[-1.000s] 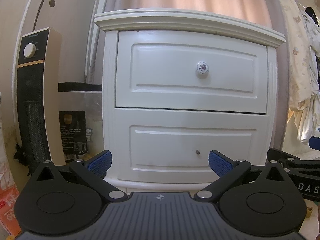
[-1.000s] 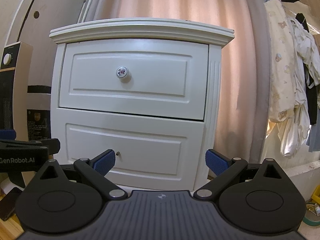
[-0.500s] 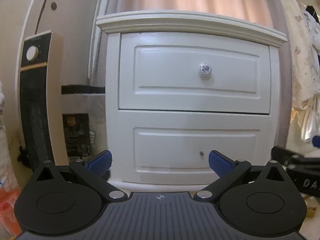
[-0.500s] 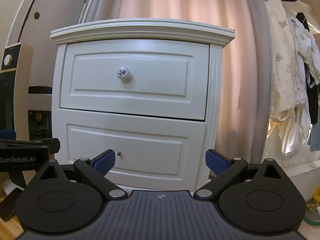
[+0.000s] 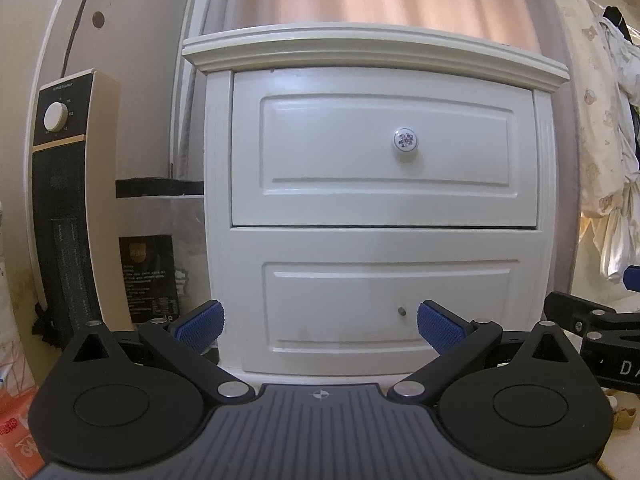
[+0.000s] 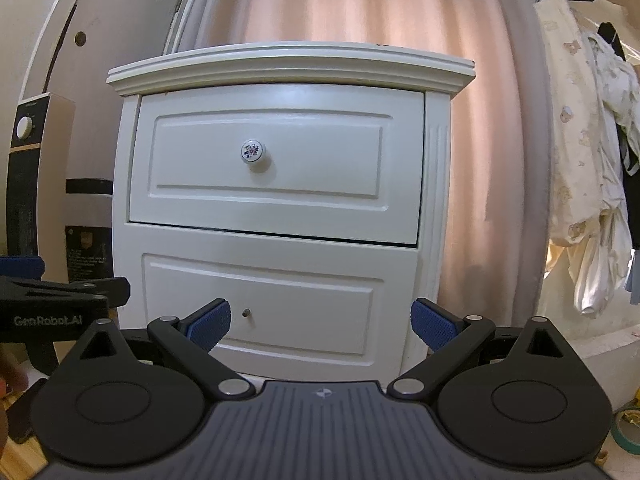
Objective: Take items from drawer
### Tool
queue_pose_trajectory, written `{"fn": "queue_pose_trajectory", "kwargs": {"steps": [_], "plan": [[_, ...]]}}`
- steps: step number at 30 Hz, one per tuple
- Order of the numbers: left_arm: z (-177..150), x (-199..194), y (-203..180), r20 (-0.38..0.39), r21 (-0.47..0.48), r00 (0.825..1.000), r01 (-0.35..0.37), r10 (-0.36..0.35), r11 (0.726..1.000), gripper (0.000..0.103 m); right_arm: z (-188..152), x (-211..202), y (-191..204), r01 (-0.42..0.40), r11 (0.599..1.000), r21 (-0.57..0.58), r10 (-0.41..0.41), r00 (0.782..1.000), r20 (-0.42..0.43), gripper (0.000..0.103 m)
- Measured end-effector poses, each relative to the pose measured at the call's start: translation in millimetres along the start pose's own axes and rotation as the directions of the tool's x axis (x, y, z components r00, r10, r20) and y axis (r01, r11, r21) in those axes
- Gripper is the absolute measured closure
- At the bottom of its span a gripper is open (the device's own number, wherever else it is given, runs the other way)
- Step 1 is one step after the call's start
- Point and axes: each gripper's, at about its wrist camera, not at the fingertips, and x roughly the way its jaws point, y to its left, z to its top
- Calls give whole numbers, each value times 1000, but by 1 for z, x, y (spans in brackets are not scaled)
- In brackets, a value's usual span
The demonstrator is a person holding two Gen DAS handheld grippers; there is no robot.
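Note:
A white two-drawer nightstand stands ahead, also in the right wrist view. Its top drawer is shut and has a round floral knob. The lower drawer is shut, with a small metal stud. My left gripper is open and empty, some way in front of the lower drawer. My right gripper is open and empty, level with it. The drawers' contents are hidden.
A tall tower heater with a dial stands left of the nightstand. A pink curtain hangs behind. Clothes hang at the right. A red box lies low left, a tape roll low right.
The left gripper has shifted left and back a little, so the nightstand sits further right in its view. The right gripper has barely moved. Both stay open.

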Motion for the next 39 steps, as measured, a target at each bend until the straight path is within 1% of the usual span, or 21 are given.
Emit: {"fn": "queue_pose_trajectory", "kwargs": {"steps": [5, 8, 11, 14, 17, 20, 22, 24, 28, 31, 34, 37, 39], "plan": [[0, 1, 1, -1, -15, 1000, -21, 21, 1000, 0, 0, 0, -2, 3, 1000, 28, -3, 1000, 2, 0], [-1, 2, 3, -6, -29, 999, -36, 35, 999, 0, 1, 1, -7, 6, 998, 65, -6, 1000, -9, 0], [-1, 3, 4, -14, -39, 999, -41, 41, 998, 0, 0, 0, -8, 9, 996, 83, -10, 1000, 15, 0], [-1, 3, 3, 5, -15, 999, -41, 41, 999, 0, -2, -1, -6, 0, 998, 57, -2, 999, 40, 0], [-1, 2, 5, 16, -24, 1000, -26, 26, 999, 0, -4, -4, -1, 5, 1000, 19, -6, 998, 65, 0], [-1, 1, 6, 23, -30, 1000, 0, 0, 1000, 0, -4, -4, 2, 2, 1000, -3, -2, 999, 40, 0], [-1, 1, 5, 19, -32, 1000, 5, -4, 999, 0, -4, -1, 0, -16, 1000, 27, 16, 1000, 18, 0], [-2, 3, 5, 7, -34, 1000, 5, -4, 999, 0, -4, 0, -1, -29, 999, 44, 28, 999, 18, 0], [-4, 8, 5, -33, -38, 999, -5, 4, 999, 0, -5, 1, 0, -19, 999, 40, 19, 1000, 11, 0], [-7, 8, 3, -32, -30, 999, -21, 20, 999, 0, -5, 1, 0, -18, 999, 35, 18, 1000, 5, 0], [-10, 7, -1, -27, -16, 1000, -12, 12, 1000, 0, -6, 0, 2, 11, 1000, 16, -11, 1000, 21, 0], [-11, 6, -1, -25, -42, 999, 20, -21, 999, 0, -8, -1, 5, 36, 999, -16, -35, 998, 43, 0], [-10, 4, -1, -1, -51, 999, 32, -32, 998, 0, -9, -2, 6, 43, 999, -24, -42, 998, 53, 0]]}}
